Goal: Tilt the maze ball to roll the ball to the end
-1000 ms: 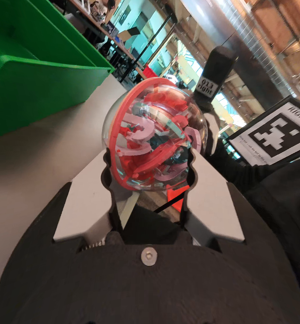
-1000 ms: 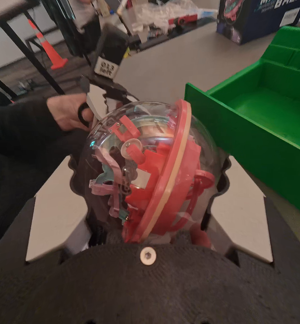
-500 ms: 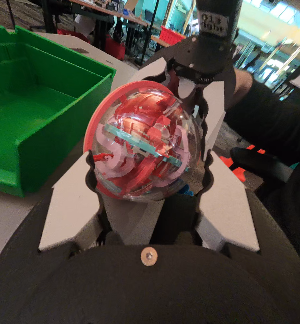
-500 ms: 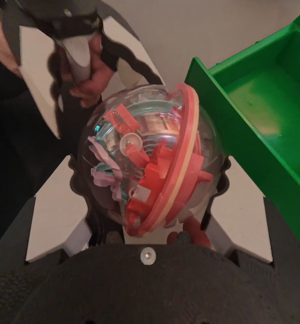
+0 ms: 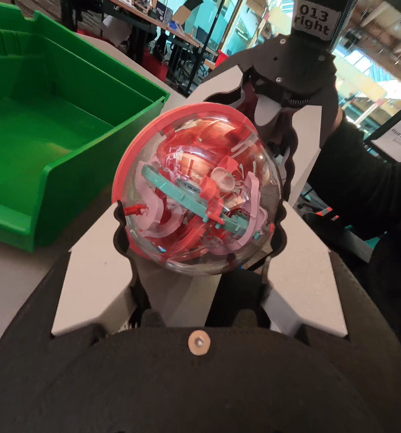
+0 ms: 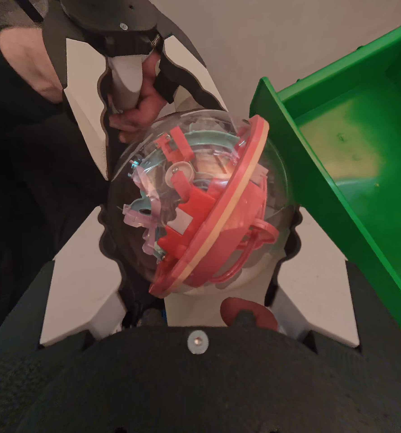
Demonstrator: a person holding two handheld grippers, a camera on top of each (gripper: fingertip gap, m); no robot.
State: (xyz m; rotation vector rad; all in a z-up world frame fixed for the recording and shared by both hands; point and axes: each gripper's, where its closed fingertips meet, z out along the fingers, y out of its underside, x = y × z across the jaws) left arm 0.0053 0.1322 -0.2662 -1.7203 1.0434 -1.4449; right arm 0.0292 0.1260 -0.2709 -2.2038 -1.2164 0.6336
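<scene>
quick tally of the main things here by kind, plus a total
maze ball: 1
claws, left claw and right claw, each around the ball: 2
green bin: 1
table: 1
total: 5
</scene>
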